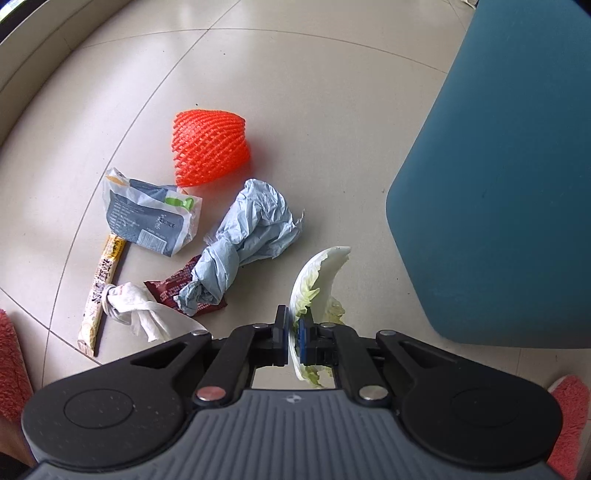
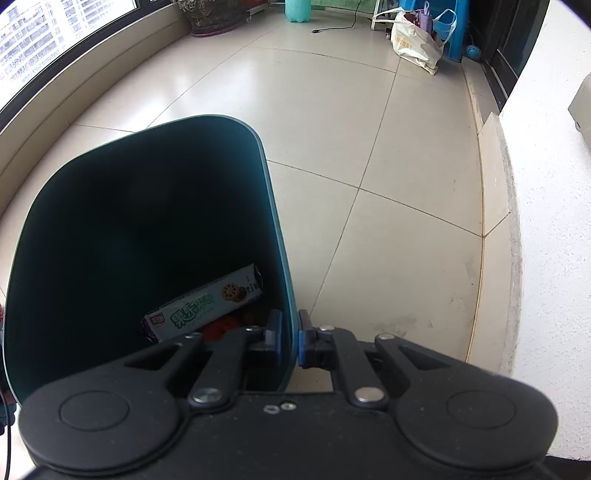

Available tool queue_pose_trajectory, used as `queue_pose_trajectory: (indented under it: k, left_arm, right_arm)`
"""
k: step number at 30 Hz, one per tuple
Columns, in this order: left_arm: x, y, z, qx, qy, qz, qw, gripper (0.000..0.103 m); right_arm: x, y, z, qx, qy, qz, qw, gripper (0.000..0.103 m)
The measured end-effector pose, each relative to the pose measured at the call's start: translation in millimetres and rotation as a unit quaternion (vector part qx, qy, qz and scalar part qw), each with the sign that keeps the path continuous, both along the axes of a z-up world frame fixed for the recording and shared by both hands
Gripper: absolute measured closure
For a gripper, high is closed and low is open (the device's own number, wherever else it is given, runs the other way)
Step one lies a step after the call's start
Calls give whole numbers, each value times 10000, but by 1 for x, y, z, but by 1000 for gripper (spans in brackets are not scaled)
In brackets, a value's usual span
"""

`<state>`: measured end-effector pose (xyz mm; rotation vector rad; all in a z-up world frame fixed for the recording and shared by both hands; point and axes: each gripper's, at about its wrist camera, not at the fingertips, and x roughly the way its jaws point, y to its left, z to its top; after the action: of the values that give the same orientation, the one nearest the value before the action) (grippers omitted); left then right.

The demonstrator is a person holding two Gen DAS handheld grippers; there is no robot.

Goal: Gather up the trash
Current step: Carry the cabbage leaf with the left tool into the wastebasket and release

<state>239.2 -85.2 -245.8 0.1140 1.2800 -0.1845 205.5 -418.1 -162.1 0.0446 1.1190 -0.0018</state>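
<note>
Tiled balcony room lit by daylight

The floor (image 2: pixel 332 122) is laid with large pale glossy tiles divided by thin dark joints. A curved window (image 2: pixel 44 44) is set along the left side above a low beige sill (image 2: pixel 110 70), and high-rise buildings are seen through it. A white wall (image 2: pixel 546 229) is seen on the right above a raised stone kerb (image 2: pixel 495 184). A potted plant (image 2: pixel 210 16), a blue stool (image 2: pixel 456 29) and a white shopping bag (image 2: pixel 413 44) are placed at the far end.
</note>
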Motion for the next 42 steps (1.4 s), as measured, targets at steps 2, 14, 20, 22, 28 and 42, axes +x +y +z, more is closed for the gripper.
queue_pose_trajectory:
  k: [2, 14, 20, 22, 28, 42]
  left_arm:
    - [-1, 2, 20, -104, -86, 47, 9999, 99]
    - [-10, -2, 156, -216, -638, 220, 9975, 99]
    - [-16, -20, 225, -443, -1169, -17, 9922, 99]
    - [-15, -31, 245, -492, -1296, -102, 9903, 99]
    - [-3, -79, 272, -528, -1488, -487, 9863, 99]
    - [21, -187, 175, -187, -527, -1142, 9919, 99]
  right_arm:
    - [0, 0, 0, -2, -3, -7, 10000, 96]
    - [3, -6, 5, 87, -5, -89, 9999, 99]
    - [3, -7, 6, 101, -24, -108, 9999, 100]
    - [2, -7, 6, 108, -26, -106, 9999, 100]
    - [0, -6, 7, 90, -42, -99, 9999, 100]
    - [0, -5, 7, 95, -60, -29, 9999, 99]
